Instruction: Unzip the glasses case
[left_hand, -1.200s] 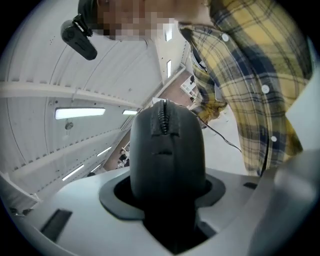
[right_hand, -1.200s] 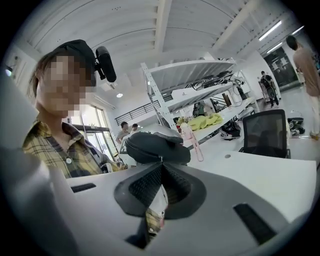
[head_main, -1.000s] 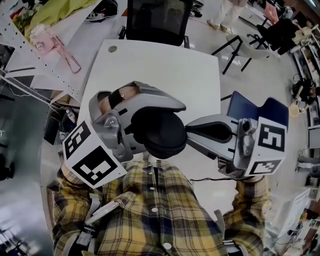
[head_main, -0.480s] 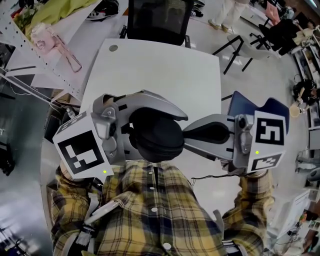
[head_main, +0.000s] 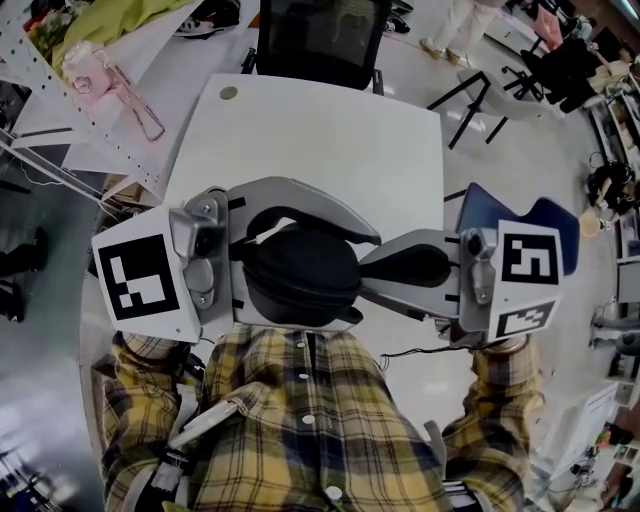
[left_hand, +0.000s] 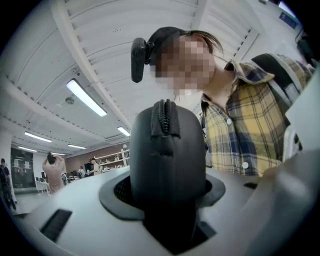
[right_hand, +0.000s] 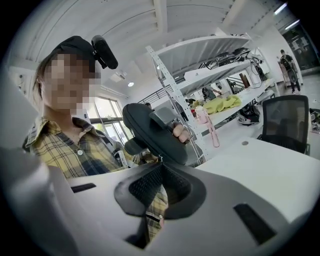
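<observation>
A black oval glasses case (head_main: 295, 270) is held in the air just in front of the person's plaid shirt. My left gripper (head_main: 330, 275) is shut on it, one jaw above and one below. In the left gripper view the case (left_hand: 167, 160) stands on end between the pads, its zipper (left_hand: 164, 117) running over the top edge. My right gripper (head_main: 368, 272) comes in from the right with its tips at the case's right end. In the right gripper view its pads (right_hand: 145, 185) are pressed together, and a small zipper pull (right_hand: 159, 159) shows at their tip against the case (right_hand: 150, 130).
A white table (head_main: 320, 140) lies beyond the grippers, with a black office chair (head_main: 315, 40) at its far side. A blue chair (head_main: 490, 215) stands at the right. A metal rack with a pink item (head_main: 90, 75) is at the upper left.
The left gripper has rolled and its marker cube has swung to the left, turning the case from tilted to lying level. The right gripper has stayed at the case's right end.
</observation>
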